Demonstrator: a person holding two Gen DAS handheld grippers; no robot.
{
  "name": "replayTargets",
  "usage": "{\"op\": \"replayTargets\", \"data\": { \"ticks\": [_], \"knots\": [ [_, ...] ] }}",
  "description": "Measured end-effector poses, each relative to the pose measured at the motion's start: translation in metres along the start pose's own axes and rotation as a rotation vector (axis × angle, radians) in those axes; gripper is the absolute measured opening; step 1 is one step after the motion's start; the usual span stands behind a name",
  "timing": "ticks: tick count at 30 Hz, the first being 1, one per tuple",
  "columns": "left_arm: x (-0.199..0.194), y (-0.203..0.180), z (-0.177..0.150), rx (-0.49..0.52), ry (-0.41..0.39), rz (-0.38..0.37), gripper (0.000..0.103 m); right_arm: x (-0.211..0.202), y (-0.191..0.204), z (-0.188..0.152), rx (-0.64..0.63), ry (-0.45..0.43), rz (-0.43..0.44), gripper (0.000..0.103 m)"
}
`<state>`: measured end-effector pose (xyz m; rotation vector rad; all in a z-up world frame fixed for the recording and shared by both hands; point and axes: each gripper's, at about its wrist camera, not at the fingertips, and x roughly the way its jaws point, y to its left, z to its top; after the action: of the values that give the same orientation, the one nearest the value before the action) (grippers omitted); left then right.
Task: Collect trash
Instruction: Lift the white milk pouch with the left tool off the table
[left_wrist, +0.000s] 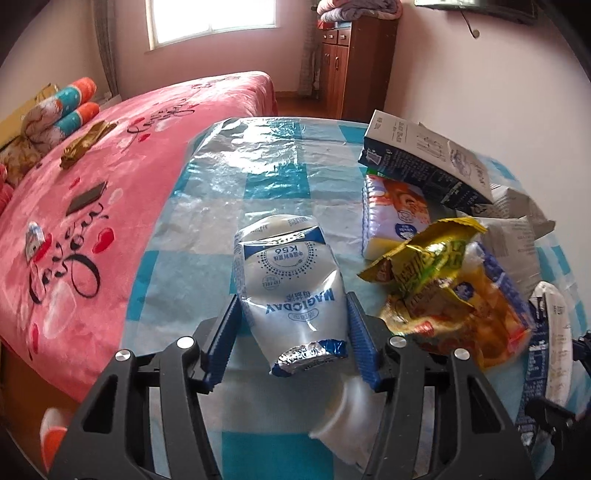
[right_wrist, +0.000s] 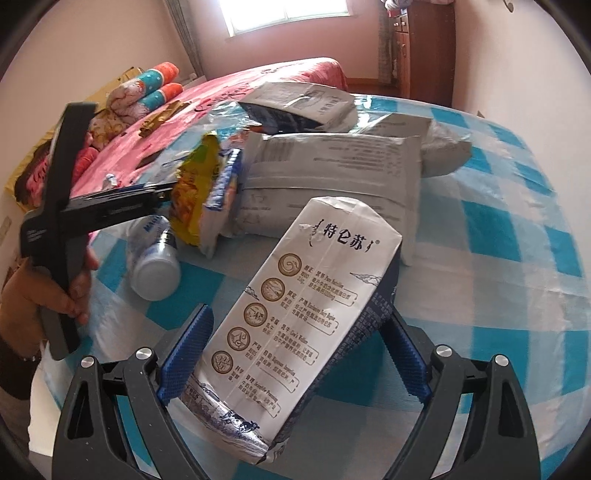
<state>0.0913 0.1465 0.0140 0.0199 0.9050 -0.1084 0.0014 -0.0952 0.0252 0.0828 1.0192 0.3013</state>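
the left gripper (left_wrist: 293, 325) has its blue pads pinching a crumpled white milk pouch (left_wrist: 291, 284), tilted over the blue checked table (left_wrist: 258, 177). the right gripper (right_wrist: 295, 354) stands wide around a flattened milk carton (right_wrist: 295, 317); its pads seem to touch the edges, hard to be sure. wrappers (left_wrist: 436, 280) pile at right.

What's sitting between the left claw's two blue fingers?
In the left wrist view, a crushed white-and-blue plastic milk bottle lies between them on the checked tablecloth.
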Motion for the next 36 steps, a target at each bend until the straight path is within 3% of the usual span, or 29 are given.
{"op": "replayTargets", "data": {
  "ticks": [10,16,25,36],
  "knots": [
    [-0.033,-0.002,-0.025,-0.03,-0.056,0.002,0.057,-0.007,-0.014,0.006,0.131,-0.02,0.033,0.089],
    [-0.052,-0.003,-0.044,-0.044,-0.074,-0.011,0.057,-0.002,-0.002,0.0,0.052,-0.016,-0.032,0.083],
    [-0.071,-0.001,-0.07,-0.087,-0.075,-0.051,0.057,-0.013,-0.005,-0.013,0.03,-0.04,-0.037,0.06],
    [-0.09,0.011,-0.094,-0.15,-0.083,-0.098,0.057,-0.033,0.003,-0.022,-0.003,-0.097,-0.014,0.06]
  ]
}}
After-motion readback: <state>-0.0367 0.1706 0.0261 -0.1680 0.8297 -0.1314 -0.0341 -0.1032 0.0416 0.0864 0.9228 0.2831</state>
